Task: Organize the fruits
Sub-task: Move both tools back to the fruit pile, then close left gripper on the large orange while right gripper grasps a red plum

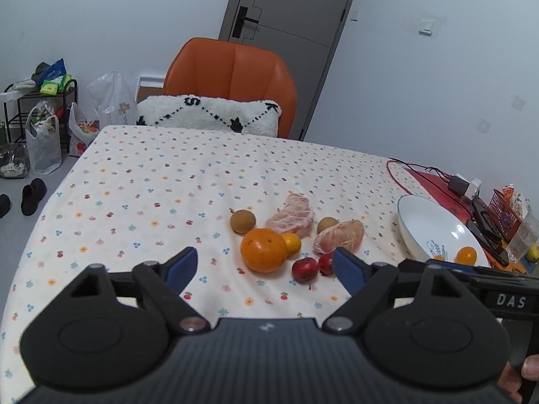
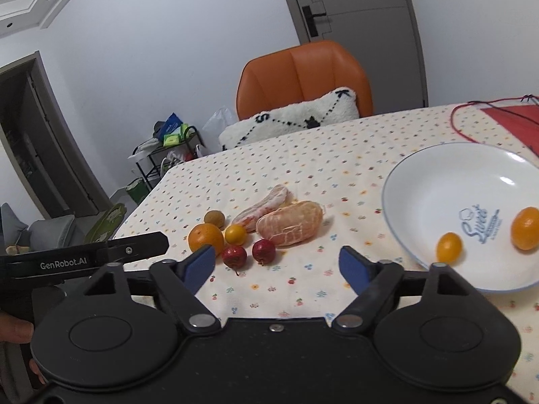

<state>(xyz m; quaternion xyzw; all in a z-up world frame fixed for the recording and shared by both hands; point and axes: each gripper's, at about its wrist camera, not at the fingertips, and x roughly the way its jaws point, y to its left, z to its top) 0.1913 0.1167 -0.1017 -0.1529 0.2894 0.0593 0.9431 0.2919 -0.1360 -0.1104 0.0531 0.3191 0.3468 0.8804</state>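
Sorting loose fruit into the white plate [image 2: 421, 171], which sits toward the right edge of the table [image 1: 161, 175]; two small orange fruits, one [image 2: 448, 247] near its front rim and one [image 2: 525, 228] further right, already lie in it. I hold both tools above the near edge. My left gripper [image 1: 266, 269] has its jaws spread wide with nothing between the blue pads [image 1: 182, 267]; my right gripper [image 2: 278, 264] is likewise spread and empty.

The remaining fruit is clustered mid-table, well apart from the plate: a large orange [image 1: 263, 250] touching a small yellow-orange fruit [image 1: 292, 243], two dark red fruits [image 1: 305, 269] [image 1: 325, 263] just beside each other nearest me, two peeled citrus pieces, one [image 1: 291, 215] behind and one [image 1: 340, 237] to its right, and two brown round fruits [image 1: 242, 221] [image 1: 326, 225].

In my judgement the step in hand is picking the next piece for the plate. The red fruits are the sensible choice: they are nearest and unobstructed. I would centre one between the pads, descend until the tips almost meet the cloth, and close gently, since small round fruit may roll or squirt sideways. I would bracket only one, as the pair lie close. The peeled pieces look soft and call for a lighter squeeze.
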